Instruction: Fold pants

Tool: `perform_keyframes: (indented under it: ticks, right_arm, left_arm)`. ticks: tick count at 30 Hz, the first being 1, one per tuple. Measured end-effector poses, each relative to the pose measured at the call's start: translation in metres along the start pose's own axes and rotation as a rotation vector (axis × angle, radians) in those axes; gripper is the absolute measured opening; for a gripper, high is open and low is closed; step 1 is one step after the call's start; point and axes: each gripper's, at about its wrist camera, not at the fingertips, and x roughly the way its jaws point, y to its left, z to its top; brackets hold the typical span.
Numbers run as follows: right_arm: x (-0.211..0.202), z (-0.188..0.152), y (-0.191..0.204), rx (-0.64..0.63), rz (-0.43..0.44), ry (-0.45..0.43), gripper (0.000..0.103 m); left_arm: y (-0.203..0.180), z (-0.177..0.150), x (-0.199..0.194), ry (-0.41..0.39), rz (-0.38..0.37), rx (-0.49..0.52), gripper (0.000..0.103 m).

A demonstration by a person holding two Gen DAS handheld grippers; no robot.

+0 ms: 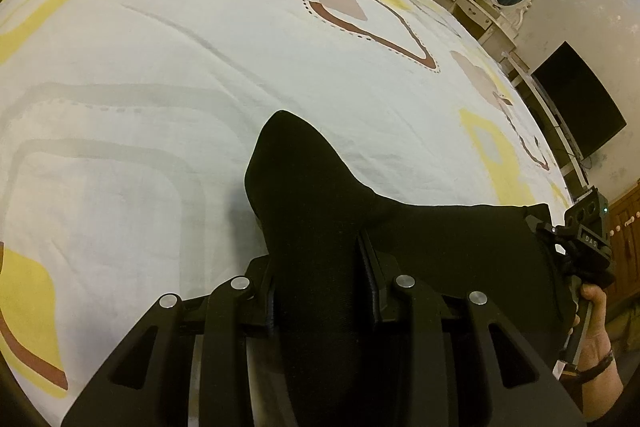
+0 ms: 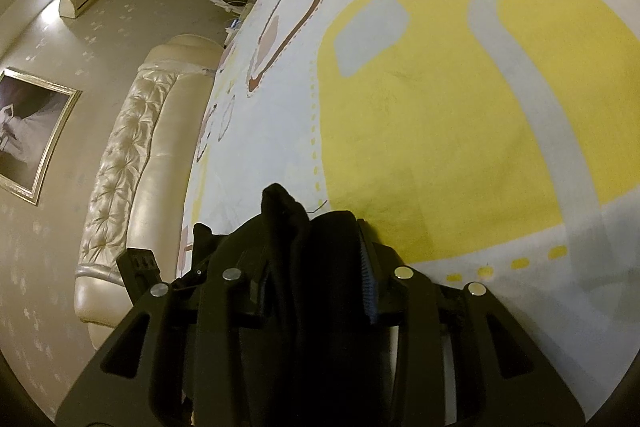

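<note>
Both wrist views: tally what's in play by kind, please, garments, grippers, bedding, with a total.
Pants: 1, black, clamped at two spots
Grippers: 2, left gripper and right gripper, each shut on the pants
Sheet: 1, patterned, on the bed
Total: 4

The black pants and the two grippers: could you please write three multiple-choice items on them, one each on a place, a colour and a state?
1. Where do the pants hang?
A. Over a patterned bedsheet
B. Over a wooden floor
C. Inside a basket

2. What colour is the large patch of the sheet ahead of the right gripper?
A. Red
B. Yellow
C. Green

3. What is the left gripper doing?
A. Standing open and empty
B. Clamping a hanger
C. Clamping black cloth

Answers: 1 A, patterned sheet lies all around the cloth; 2 B, yellow fills the right wrist view; 3 C, cloth is bunched between the fingers.
</note>
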Motion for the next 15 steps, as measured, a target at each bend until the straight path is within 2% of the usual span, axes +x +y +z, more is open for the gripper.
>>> perform_keyframes:
  ticks: [2, 6, 8, 9, 10, 15]
  right_arm:
    - [0.0, 0.0, 0.001, 0.01, -0.002, -0.001, 0.036]
    - [-0.01, -0.003, 0.004, 0.046, 0.004, -0.031, 0.045]
    - [-0.024, -0.007, 0.007, 0.046, -0.004, -0.08, 0.051]
    - [-0.031, -0.01, 0.007, 0.05, 0.0, -0.101, 0.054]
    - [-0.039, -0.013, 0.006, 0.06, 0.004, -0.122, 0.06]
    - [-0.079, -0.046, -0.001, 0.076, 0.032, -0.159, 0.067]
  left_arm:
    - [0.0, 0.001, -0.001, 0.009, -0.001, 0.003, 0.035]
    - [0.005, 0.002, -0.019, -0.016, -0.01, -0.004, 0.053]
    - [0.01, -0.002, -0.035, -0.042, -0.009, -0.011, 0.069]
    - [0.018, -0.007, -0.044, -0.042, -0.006, -0.032, 0.08]
    - [0.024, -0.012, -0.051, -0.047, -0.01, -0.053, 0.08]
    - [0.053, -0.056, -0.091, -0.055, -0.053, -0.156, 0.08]
